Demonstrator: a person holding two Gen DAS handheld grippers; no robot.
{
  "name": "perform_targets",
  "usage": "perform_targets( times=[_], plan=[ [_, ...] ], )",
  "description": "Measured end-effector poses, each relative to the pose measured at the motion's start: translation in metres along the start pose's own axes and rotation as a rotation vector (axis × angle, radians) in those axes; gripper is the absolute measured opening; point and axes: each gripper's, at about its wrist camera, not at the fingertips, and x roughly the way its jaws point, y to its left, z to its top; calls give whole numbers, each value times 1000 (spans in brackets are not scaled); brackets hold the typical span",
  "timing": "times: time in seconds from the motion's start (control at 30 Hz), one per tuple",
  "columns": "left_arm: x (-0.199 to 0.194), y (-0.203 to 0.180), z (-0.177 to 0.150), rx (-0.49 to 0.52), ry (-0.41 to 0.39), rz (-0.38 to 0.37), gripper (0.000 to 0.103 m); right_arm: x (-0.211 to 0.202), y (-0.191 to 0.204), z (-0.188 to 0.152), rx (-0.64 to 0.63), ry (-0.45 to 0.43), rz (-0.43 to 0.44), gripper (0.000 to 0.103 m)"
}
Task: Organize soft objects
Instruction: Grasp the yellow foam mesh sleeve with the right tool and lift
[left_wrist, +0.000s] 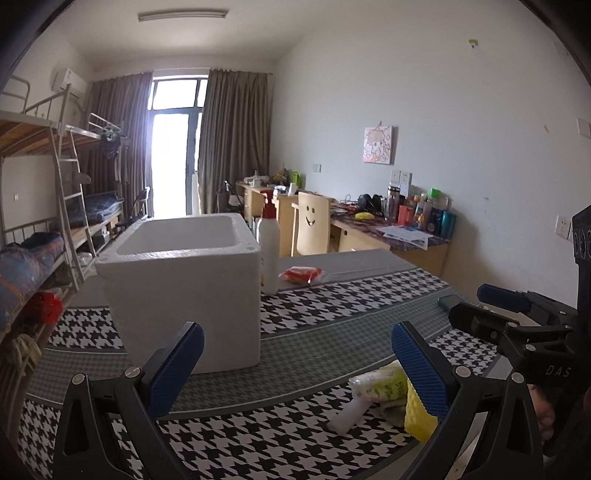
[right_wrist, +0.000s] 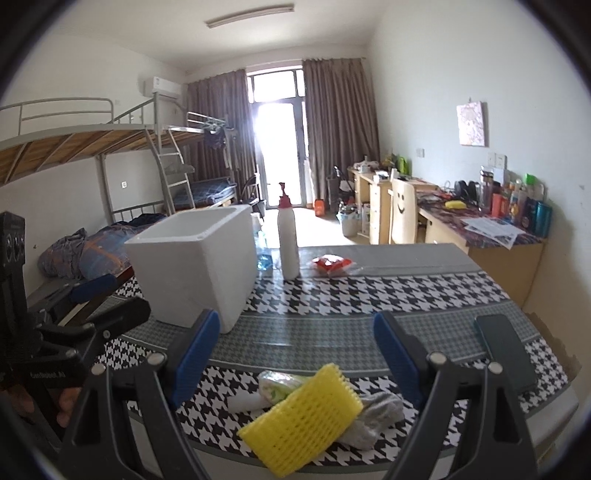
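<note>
It was a shared dormitory room: metal bunk beds (right_wrist: 110, 155) with ladders lined one wall, a row of wooden study desks (right_wrist: 480, 236) (crowded with bottles) lined the other, and curtains (left_wrist: 229, 140) flanked a balcony door (right_wrist: 277, 147).

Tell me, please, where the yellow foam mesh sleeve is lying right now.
In the right wrist view, the yellow foam mesh sleeve lies at the table's near edge, atop a grey cloth, beside a green-printed tissue pack.
</note>
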Motion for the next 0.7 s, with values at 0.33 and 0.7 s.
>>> perform_targets(
  times=[0.33, 0.7],
  plan=[
    [12, -3, -11, 7, 51, -42, 102, 5, -9, -27, 21, 70, -24, 88],
    [26, -6, -21, -2, 100, -56, 102, 11, -7, -54, 40, 140, 11, 88]
  ],
)
